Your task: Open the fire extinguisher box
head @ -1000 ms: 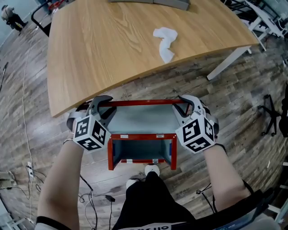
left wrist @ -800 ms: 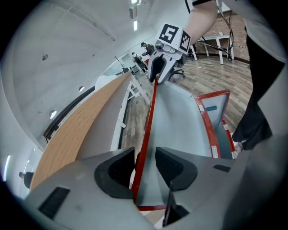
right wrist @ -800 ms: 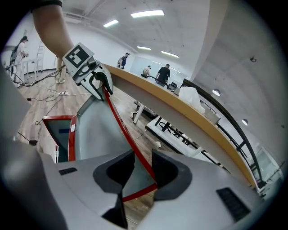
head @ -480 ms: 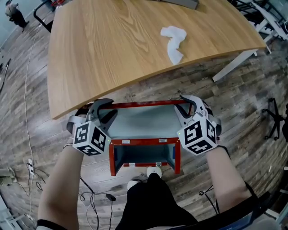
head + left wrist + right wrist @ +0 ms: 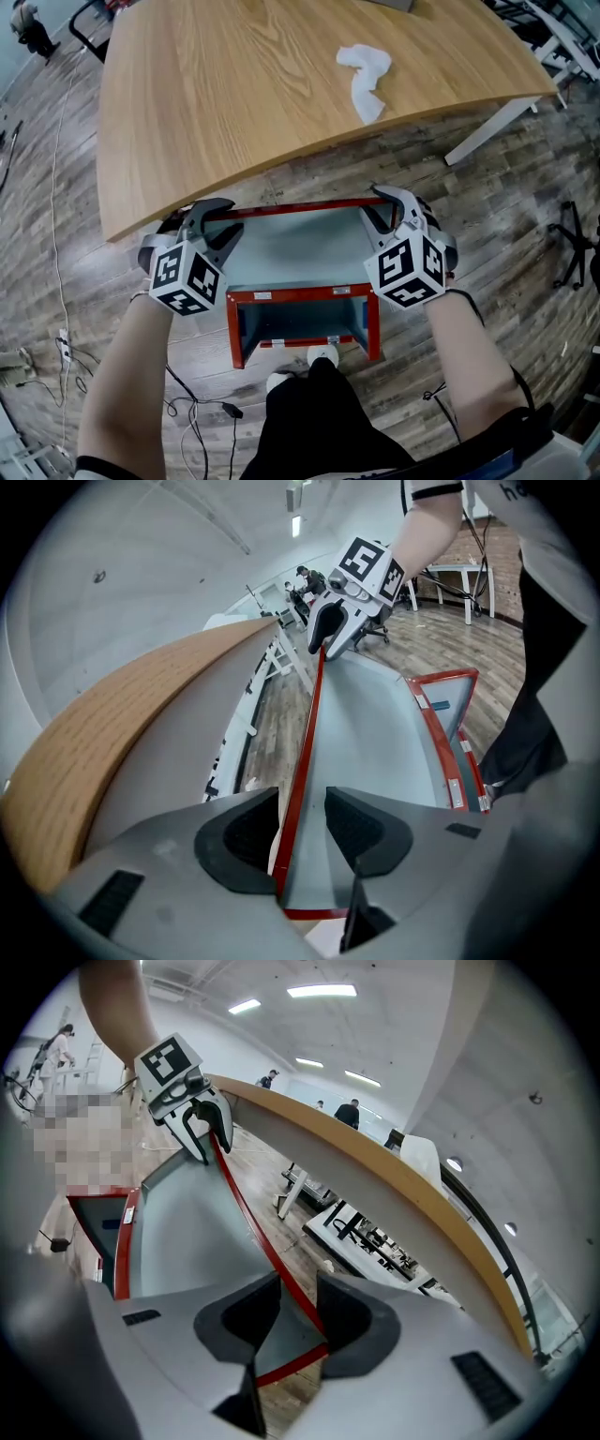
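Left tongs (image 5: 228, 223) opening — lid (image 5: 295, 246) rim between; right tongs (image 5: 373, 214) gripping rim

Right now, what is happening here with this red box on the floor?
A person holding two tongs works on the fire extinguisher box, which stands on the floor beside a wooden table. Its lid is raised. The right tongs grip the lid's red rim; the left tongs are opening around it.

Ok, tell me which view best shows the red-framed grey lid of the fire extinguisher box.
The head view: the whole red-framed grey lid shows, swung open. Each gripper view shows it only foreshortened, along its red far edge.
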A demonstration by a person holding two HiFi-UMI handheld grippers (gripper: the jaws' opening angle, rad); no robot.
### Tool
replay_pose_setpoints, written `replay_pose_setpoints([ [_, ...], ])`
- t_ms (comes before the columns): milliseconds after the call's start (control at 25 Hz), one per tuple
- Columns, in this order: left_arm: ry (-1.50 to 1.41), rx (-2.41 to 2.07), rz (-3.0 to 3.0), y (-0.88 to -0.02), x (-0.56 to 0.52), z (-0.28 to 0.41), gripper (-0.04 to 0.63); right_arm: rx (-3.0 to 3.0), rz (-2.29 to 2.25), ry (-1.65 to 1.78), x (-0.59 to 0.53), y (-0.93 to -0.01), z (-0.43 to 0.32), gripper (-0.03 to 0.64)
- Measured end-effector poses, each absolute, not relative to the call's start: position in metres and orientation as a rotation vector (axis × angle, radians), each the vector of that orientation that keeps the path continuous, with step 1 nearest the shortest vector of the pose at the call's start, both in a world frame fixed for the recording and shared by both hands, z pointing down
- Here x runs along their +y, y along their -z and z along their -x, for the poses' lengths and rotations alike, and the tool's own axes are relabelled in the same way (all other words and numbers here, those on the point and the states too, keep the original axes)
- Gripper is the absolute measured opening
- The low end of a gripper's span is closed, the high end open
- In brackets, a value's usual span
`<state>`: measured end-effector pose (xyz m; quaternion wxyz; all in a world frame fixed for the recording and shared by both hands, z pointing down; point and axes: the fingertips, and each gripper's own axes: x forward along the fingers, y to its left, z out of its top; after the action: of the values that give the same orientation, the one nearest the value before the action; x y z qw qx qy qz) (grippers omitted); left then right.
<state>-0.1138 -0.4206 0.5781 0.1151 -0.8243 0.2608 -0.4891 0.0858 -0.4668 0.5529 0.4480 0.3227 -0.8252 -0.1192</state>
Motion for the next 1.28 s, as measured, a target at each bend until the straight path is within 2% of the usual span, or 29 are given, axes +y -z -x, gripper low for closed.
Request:
replay_pose_setpoints([
  [320,1.441,0.751,2.421,-0.588,-0.422,0.118,0.138,-2.062,-0.831,0.268,-0.476,-0.565,-0.079,0.118],
  [840,1.234,0.838,2.182,-0.563,-0.412,0.091,0.138,-1.984,-0.828,0.419,-0.471,-0.555,-0.080,0.118],
  [1280,1.141,0.971,2.246,-0.532,-0.399,0.094,0.138,-2.020,-0.946,0.340,-0.447,-0.520,-0.098,0.120],
])
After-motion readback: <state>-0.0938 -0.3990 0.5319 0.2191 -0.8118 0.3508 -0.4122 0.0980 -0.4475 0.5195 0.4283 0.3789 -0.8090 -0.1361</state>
